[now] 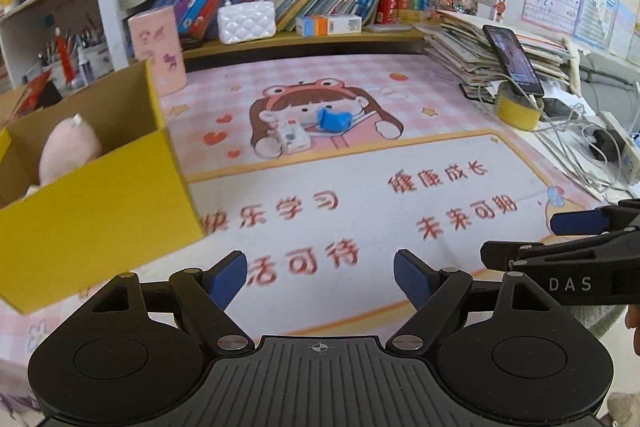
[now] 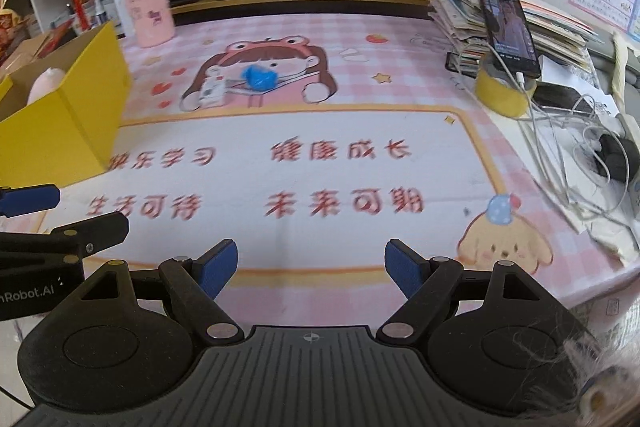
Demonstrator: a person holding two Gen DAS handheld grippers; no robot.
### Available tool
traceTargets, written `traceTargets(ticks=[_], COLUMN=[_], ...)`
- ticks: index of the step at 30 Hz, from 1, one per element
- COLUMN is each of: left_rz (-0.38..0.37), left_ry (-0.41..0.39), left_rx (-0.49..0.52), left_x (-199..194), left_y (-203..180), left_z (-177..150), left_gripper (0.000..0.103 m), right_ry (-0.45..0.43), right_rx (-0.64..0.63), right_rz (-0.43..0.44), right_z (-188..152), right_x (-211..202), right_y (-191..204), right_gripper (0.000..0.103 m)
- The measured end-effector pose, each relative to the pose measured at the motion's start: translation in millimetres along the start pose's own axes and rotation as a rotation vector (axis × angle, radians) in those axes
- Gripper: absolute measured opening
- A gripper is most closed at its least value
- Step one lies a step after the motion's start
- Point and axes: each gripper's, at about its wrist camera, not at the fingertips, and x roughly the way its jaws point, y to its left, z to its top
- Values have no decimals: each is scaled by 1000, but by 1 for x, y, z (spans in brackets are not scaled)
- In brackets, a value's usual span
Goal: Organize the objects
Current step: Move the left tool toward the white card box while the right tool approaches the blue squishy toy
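Left gripper [image 1: 320,281]: we hold it low over the pink desk mat [image 1: 400,195], its blue pads spread wide with nothing between them.
Right gripper [image 2: 308,269]: ours too, likewise spread wide and empty, hovering over the mat's near edge; in the left wrist view it shows just to the right of the left gripper [image 1: 576,223].
Blue object [image 1: 335,119]: a small crumpled blue thing lying on the mat's cartoon girl, well ahead of both grippers and roughly straight in front of the left one; from the right gripper it sits ahead and slightly left [image 2: 259,76].
White object [image 1: 293,137]: a small white boxy item just left of the blue one, close enough that we cannot tell whether they touch; also seen in the right wrist view [image 2: 211,90].
Yellow box [image 1: 100,195]: an open cardboard box ahead and to the left of the left gripper, standing on the mat; farther left from the right gripper [image 2: 76,107].
Pink plush [image 1: 68,149]: resting inside the yellow box, partly hidden by its front wall.
Phone [image 2: 508,29]: propped upright on a yellow tape roll [image 2: 505,94], ahead and to the right of the right gripper, with a white cable plugged in.
White handbag [image 1: 246,19]: on the shelf beyond the mat, in front of the books.
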Motion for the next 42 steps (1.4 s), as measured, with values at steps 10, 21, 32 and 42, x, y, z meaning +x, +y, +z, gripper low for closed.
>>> traceTargets(ticks=[10, 21, 32, 42], left_rz=[73, 185, 287, 286], left_ry=[10, 0, 8, 86], left_rx=[-78, -149, -185, -227], left_x=[38, 71, 118, 184], left_y=[-12, -18, -7, 3], left_z=[33, 70, 102, 109], left_gripper=[83, 83, 73, 55], right_ry=[-21, -42, -101, -57], right_rx=[-50, -99, -120, -95], right_rz=[52, 152, 217, 325], right_z=[50, 100, 155, 181], right_x=[39, 83, 122, 158], right_y=[-34, -53, -56, -44], right_gripper=[80, 78, 77, 70])
